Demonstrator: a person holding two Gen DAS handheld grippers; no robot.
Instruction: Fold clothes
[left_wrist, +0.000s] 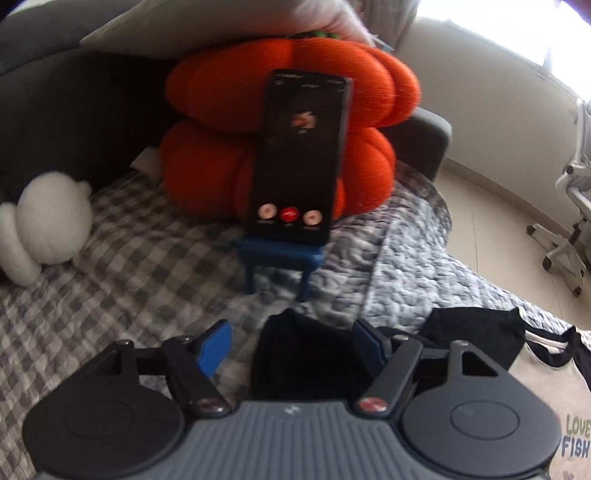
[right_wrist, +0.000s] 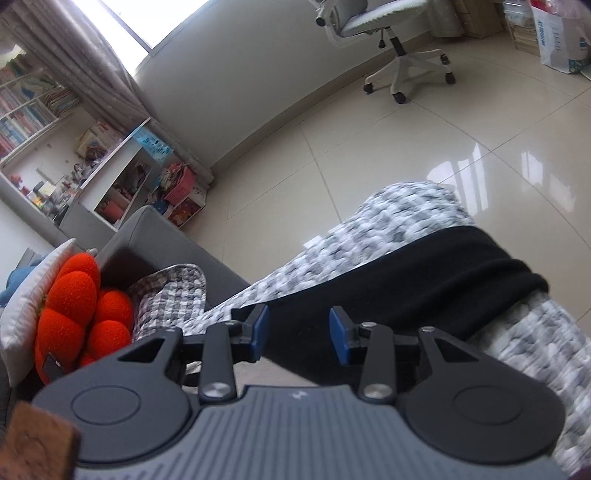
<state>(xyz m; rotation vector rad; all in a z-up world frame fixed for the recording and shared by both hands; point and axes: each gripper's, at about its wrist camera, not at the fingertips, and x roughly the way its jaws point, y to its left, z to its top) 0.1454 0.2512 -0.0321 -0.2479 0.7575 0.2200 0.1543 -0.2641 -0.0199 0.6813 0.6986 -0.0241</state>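
Observation:
A pale T-shirt (left_wrist: 565, 402) with black sleeves and "LOVE FISH" print lies on the checked quilt (left_wrist: 122, 273). My left gripper (left_wrist: 291, 345) is open, its blue pads (left_wrist: 214, 347) wide apart with a bunched black part of the shirt (left_wrist: 306, 365) lying loose between them. A second black fold (left_wrist: 476, 328) shows to the right. In the right wrist view the black sleeve (right_wrist: 424, 280) stretches across the quilt (right_wrist: 399, 218) near the bed's edge. My right gripper (right_wrist: 300, 334) is open just above it, not pinching anything.
A phone (left_wrist: 299, 158) stands on a small blue stand (left_wrist: 277, 258) against an orange pumpkin cushion (left_wrist: 207, 170). A white plush (left_wrist: 48, 225) lies at the left. Beyond the quilt's edge are tiled floor (right_wrist: 369, 147), an office chair (right_wrist: 399, 55) and shelves (right_wrist: 110, 177).

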